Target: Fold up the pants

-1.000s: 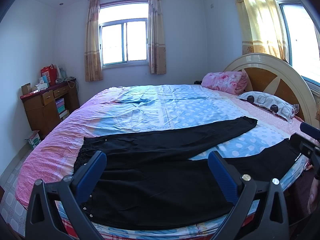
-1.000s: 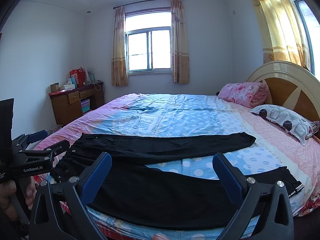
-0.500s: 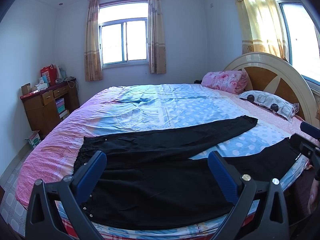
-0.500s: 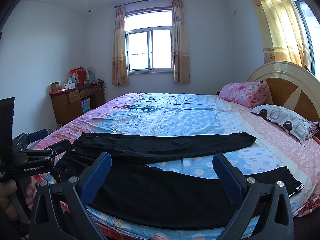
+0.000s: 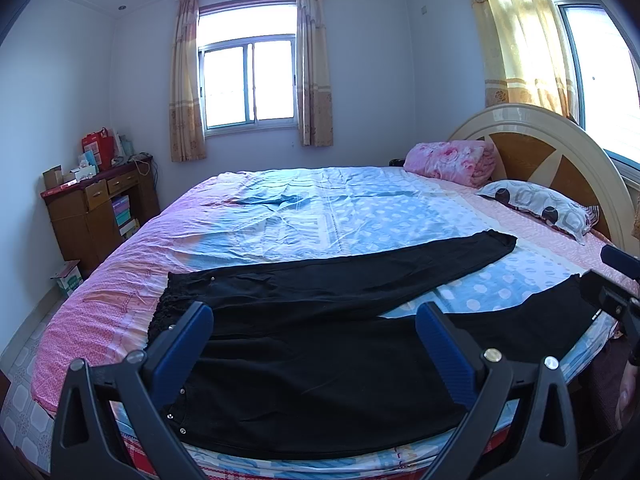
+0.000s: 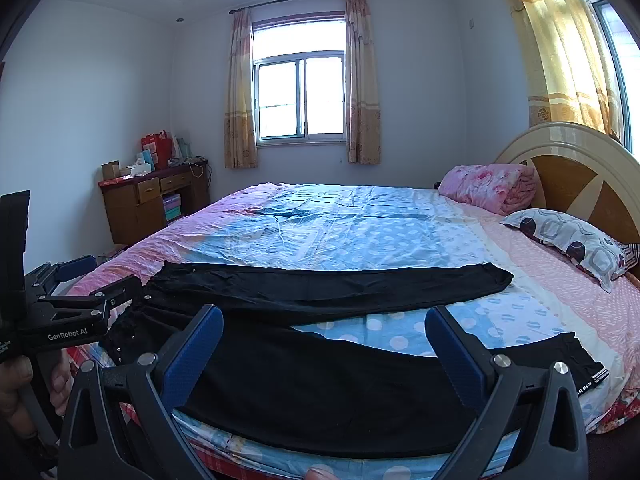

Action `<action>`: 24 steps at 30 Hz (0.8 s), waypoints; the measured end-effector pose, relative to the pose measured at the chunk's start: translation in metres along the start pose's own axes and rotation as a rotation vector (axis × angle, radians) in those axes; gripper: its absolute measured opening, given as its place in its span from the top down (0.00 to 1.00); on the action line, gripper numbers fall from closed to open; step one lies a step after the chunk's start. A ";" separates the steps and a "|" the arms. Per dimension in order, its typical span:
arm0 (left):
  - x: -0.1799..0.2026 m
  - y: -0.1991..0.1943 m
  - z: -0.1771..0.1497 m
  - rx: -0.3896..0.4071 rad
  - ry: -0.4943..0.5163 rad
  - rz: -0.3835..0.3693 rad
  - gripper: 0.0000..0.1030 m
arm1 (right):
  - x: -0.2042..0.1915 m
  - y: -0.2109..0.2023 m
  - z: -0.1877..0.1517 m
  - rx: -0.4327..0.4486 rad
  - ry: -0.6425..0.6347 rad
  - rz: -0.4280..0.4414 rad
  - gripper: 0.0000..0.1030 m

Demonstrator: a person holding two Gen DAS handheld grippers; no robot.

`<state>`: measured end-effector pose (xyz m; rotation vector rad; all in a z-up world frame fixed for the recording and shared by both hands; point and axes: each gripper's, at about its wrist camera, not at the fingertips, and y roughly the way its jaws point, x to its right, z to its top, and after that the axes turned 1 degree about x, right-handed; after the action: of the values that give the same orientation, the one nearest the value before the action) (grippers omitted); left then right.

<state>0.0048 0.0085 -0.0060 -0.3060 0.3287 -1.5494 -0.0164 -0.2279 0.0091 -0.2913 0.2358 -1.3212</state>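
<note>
1. Black pants (image 5: 320, 360) lie flat on the bed (image 5: 280, 224), 2 legs splayed toward the headboard (image 5: 560, 152).
2. Left gripper (image 5: 314, 344) is spread wide, holding nothing.
3. Right gripper (image 6: 324, 344) is spread too, hovering over the pants.

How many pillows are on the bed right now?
2: a pink floral pillow against the headboard at the far side, and a patterned grey pillow nearer the camera. None seems hidden.
</note>
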 end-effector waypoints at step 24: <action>-0.118 0.124 -0.037 -0.214 0.004 0.220 0.00 | 0.037 0.081 -0.040 -0.169 0.012 -0.095 0.01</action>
<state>0.1050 0.1269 -0.0869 -0.4196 0.5161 -1.3006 0.0529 -0.2493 -0.0563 -0.4421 0.3476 -1.4000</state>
